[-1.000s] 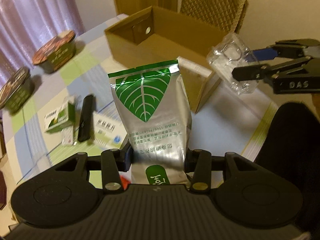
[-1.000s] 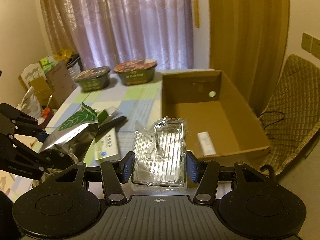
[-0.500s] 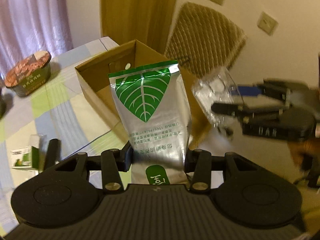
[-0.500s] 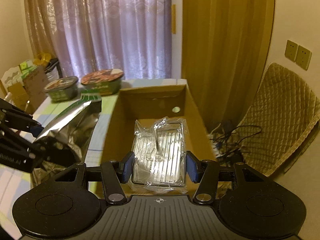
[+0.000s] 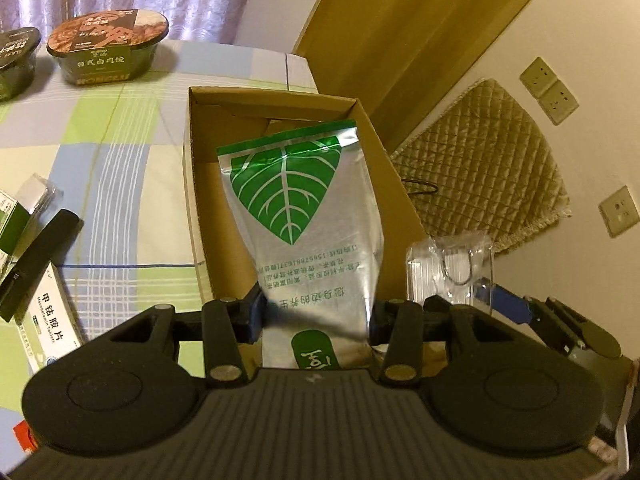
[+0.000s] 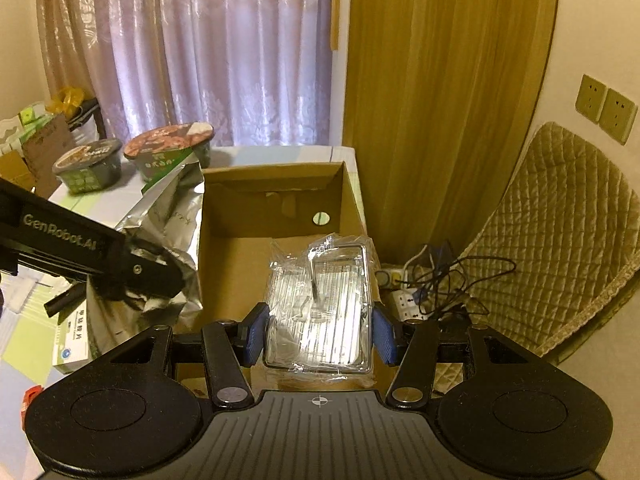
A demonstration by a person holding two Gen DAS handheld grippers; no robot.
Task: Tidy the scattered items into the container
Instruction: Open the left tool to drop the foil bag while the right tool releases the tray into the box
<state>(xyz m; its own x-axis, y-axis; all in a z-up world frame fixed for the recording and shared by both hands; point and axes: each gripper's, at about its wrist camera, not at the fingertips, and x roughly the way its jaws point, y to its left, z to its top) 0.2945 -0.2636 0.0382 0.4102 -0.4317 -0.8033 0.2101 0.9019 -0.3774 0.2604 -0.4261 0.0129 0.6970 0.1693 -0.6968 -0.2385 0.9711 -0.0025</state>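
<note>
Left claw (image 5: 316, 316) pinches leaf pouch (image 5: 300, 200) | right claw (image 6: 320, 334) pinches clear pack (image 6: 320, 312) | checked tablecloth (image 5: 112, 140) | lilac curtains (image 6: 224, 52)

Warm, dim indoor light tints both my views yellow. The curtain (image 6: 224, 52) glows faintly from behind, glare streaks the foil pouch (image 5: 308, 216), fisheye bending curves the edges, and corners darken.

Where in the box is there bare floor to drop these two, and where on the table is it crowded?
The cardboard box shows bare floor from its left wall to the clear plastic pack. The silver leaf pouch hides the middle in the left view. The table's near-left is crowded: black bar, medicine carton, green box.
</note>
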